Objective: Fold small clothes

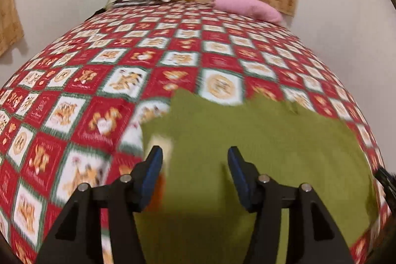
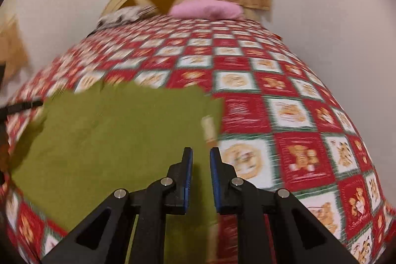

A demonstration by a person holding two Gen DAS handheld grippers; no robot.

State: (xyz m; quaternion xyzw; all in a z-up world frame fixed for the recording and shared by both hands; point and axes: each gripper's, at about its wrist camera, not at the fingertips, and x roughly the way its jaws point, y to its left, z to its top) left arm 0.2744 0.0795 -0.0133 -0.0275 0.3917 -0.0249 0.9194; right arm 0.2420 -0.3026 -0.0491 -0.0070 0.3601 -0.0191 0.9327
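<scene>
Green cloth (image 1: pixel 247 152) lies flat mid-frame, one fold apparently laid. My left gripper (image 1: pixel 195 152) gapes empty; my right gripper (image 2: pixel 201 155), narrowly apart, holds nothing. Next I'd regrip an edge.

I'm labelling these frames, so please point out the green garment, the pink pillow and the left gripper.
green garment (image 1: pixel 259 140), left wrist view, middle of the cloth.
pink pillow (image 2: pixel 208 8), right wrist view, middle of its top.
left gripper (image 1: pixel 195 160), left wrist view, midway between its fingertips.

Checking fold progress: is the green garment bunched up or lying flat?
Lying flat: the green garment spreads smoothly over the bedspread. Whether already folded, cannot tell.
</scene>
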